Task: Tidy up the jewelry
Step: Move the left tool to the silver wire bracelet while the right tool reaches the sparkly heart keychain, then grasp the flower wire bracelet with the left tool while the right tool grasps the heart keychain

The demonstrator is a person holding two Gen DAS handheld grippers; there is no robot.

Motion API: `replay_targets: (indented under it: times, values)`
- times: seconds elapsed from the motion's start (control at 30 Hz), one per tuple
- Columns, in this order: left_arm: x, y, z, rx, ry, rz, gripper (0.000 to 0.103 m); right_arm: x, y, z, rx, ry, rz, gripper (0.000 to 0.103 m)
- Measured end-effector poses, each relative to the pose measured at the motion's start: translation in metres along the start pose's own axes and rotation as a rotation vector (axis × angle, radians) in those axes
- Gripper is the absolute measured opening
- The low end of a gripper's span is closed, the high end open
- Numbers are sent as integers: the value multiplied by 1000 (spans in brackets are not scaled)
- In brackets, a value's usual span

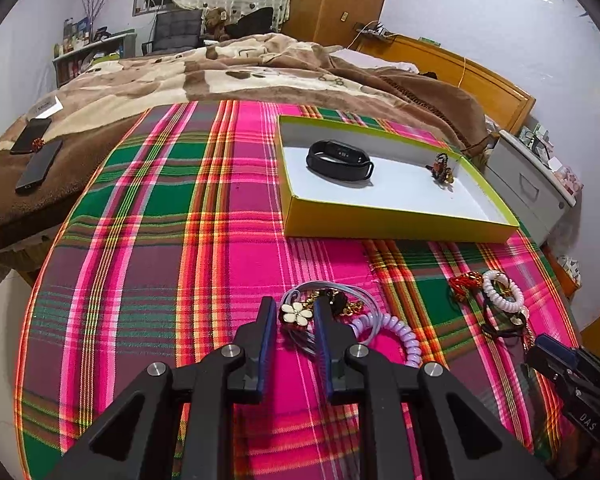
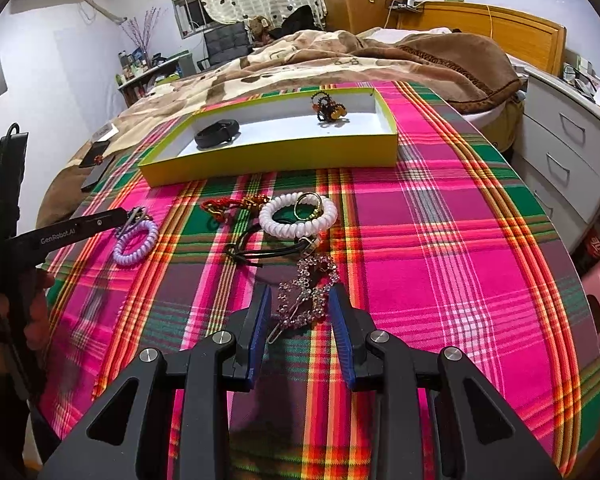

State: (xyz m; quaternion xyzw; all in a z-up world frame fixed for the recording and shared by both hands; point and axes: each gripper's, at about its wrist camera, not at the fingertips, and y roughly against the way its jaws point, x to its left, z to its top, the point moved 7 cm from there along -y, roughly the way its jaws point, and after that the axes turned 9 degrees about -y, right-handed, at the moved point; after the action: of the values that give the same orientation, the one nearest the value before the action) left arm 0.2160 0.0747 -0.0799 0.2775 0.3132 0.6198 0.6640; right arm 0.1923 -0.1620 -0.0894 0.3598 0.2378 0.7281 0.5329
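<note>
A yellow-rimmed box (image 1: 388, 224) (image 2: 268, 158) on the plaid cloth holds a black wristband (image 1: 340, 160) (image 2: 217, 133) and a beaded butterfly ornament (image 1: 442, 168) (image 2: 327, 109). My left gripper (image 1: 295, 312) is open, its fingers on either side of a white flower hair tie (image 1: 296, 313) lying on the cloth, next to a lilac spiral band (image 1: 396, 334) (image 2: 137, 242). My right gripper (image 2: 300, 296) is open around a rhinestone hair clip (image 2: 306, 294). A white spiral band (image 2: 298, 216) (image 1: 502, 290), a red knot charm (image 2: 236, 203) (image 1: 466, 282) and black cords (image 2: 260, 248) lie beyond it.
The round table's plaid cloth (image 2: 440, 240) drops off at the right edge, beside white drawers (image 2: 564, 140). A bed with a brown blanket (image 1: 220, 76) lies behind the table, with two phones (image 1: 36, 152) on it. The right gripper also shows in the left wrist view (image 1: 572, 376).
</note>
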Motion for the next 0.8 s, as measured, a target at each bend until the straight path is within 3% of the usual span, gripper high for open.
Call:
replay_targets:
  times: [0.3, 0.43, 0.8]
  values:
    - [0, -6, 2, 18, -2, 4, 18, 0, -5, -1, 11, 23, -64, 31]
    - [-1, -7, 3, 18, -6, 9, 18, -2, -3, -1, 11, 11, -67, 25]
    - [9, 11, -3, -22, 15, 13, 17, -4, 1, -3, 9, -3, -53, 25]
